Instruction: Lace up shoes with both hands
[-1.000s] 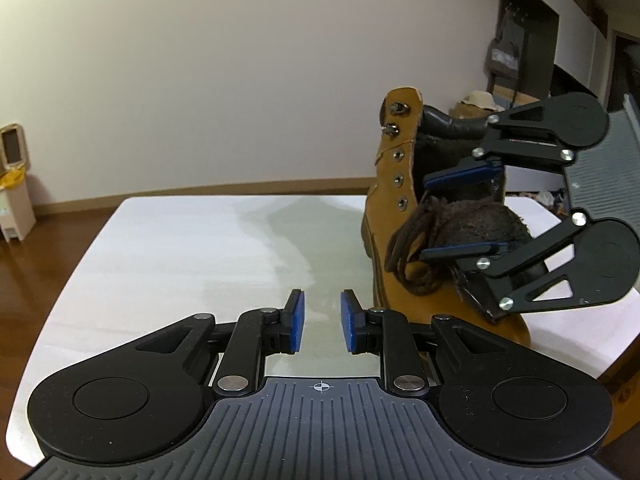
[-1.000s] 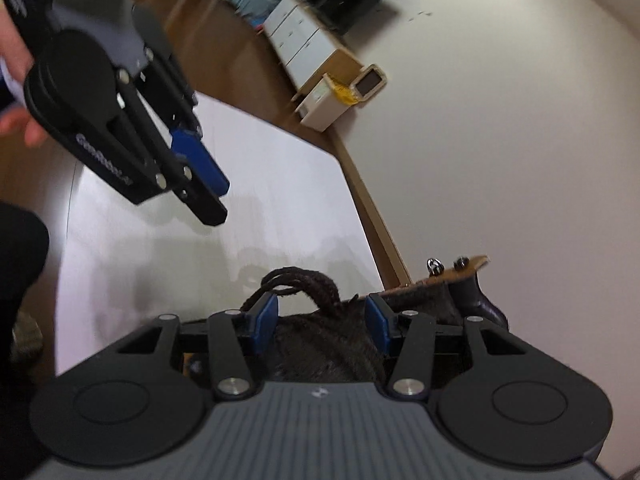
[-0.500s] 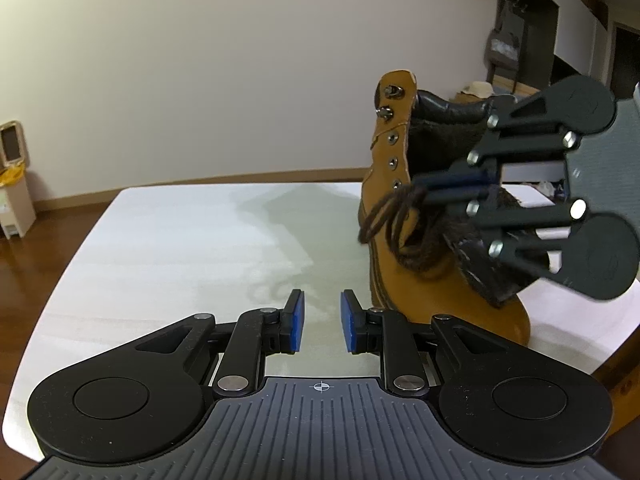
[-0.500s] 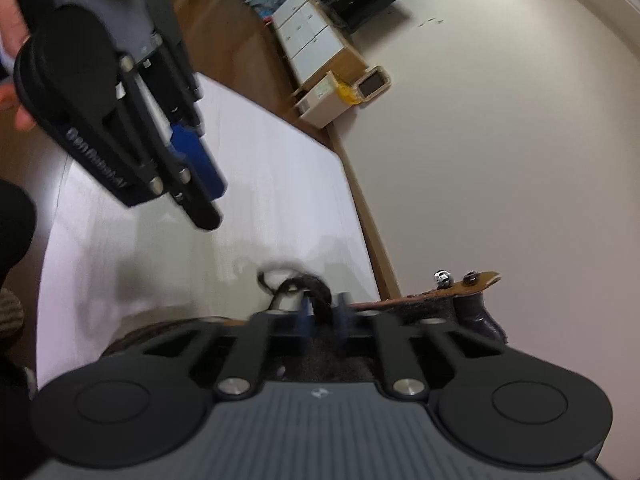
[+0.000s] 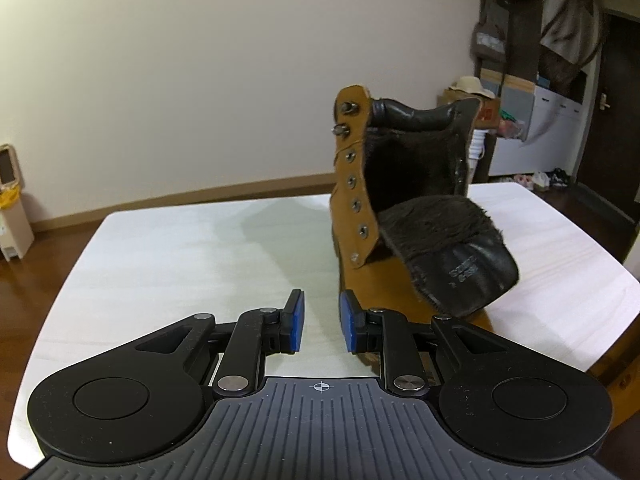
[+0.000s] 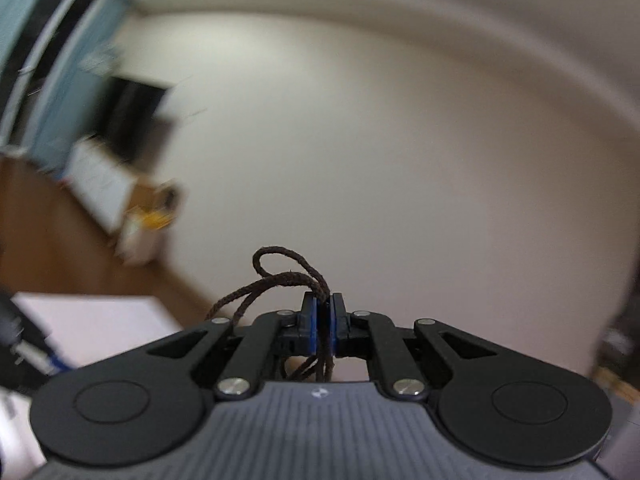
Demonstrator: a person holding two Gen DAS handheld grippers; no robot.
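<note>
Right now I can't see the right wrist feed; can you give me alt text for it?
The right gripper is shut on a bunched dark brown braided shoelace, whose loops arch up and to the left of the blue pads. Behind it is a blurred cream wall, with a corner of the white table at lower left; the boot is not in this view.

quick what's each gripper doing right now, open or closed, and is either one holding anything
Left gripper: open, holding nothing, just short of the boot.
Right gripper: closed on the brown shoelace.
</note>
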